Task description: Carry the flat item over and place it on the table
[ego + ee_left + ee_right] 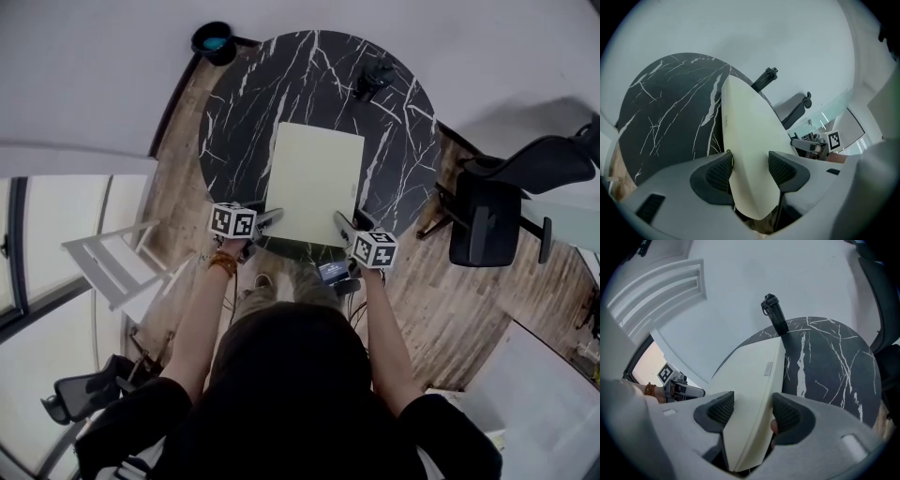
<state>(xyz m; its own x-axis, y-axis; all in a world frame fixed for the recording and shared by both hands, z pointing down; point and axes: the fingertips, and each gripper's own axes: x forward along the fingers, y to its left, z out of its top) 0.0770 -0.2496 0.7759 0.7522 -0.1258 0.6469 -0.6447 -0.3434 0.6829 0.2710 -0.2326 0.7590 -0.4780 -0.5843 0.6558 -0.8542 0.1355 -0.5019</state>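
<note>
The flat item [314, 183] is a pale cream rectangular slab, held over the near half of the round black marble table [244, 103]. My left gripper [272, 221] is shut on its near left corner and my right gripper [341, 226] on its near right corner. In the left gripper view the slab [750, 131] runs out from between the pads of the left gripper [750, 171]. The right gripper view shows the same slab [752, 371] clamped in the right gripper [749, 412]. Whether its far edge touches the table I cannot tell.
A black bottle [372, 82] stands on the table's far right, beyond the slab. A dark bowl with blue inside [214, 42] sits at the table's far left edge. A black office chair [497, 202] is to the right, a white rack [112, 262] to the left.
</note>
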